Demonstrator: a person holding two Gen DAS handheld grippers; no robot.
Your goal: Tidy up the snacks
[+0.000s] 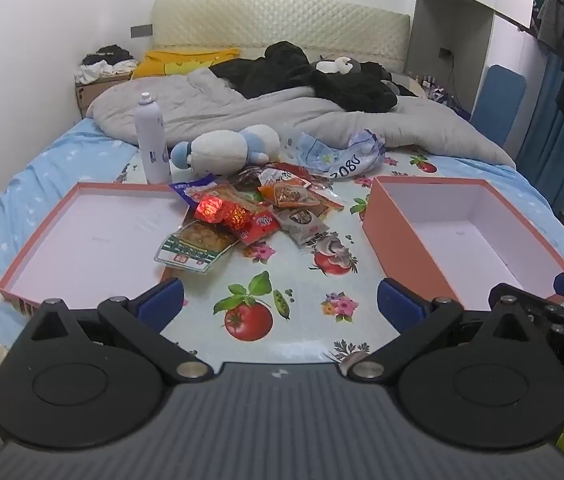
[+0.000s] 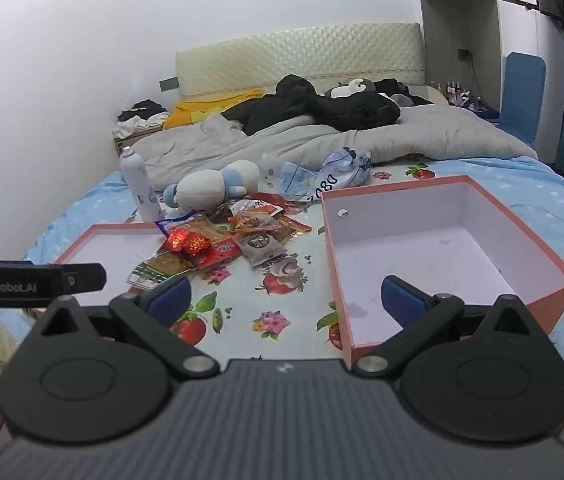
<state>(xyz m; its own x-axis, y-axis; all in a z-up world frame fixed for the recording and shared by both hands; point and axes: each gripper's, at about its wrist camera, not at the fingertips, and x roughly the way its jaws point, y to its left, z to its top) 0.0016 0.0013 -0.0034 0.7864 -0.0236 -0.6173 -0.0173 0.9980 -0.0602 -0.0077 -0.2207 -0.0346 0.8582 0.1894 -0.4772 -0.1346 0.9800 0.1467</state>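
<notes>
While my left hand-held gripper (image 1: 280,300) and right hand-held gripper (image 2: 285,300) both hover with jaws apart and empty, one heap of foil snack packets (image 1: 250,212) lies on the bed's fruit-print cloth (image 1: 282,280) between two salmon-pink cardboard boxes: shallow (image 1: 94,236), deep (image 1: 461,232).

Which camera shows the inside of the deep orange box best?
The right wrist view: the deep orange box lies close, its whole floor and inner walls visible, holding no snacks. The left wrist view shows the box at its right edge, more obliquely.
</notes>
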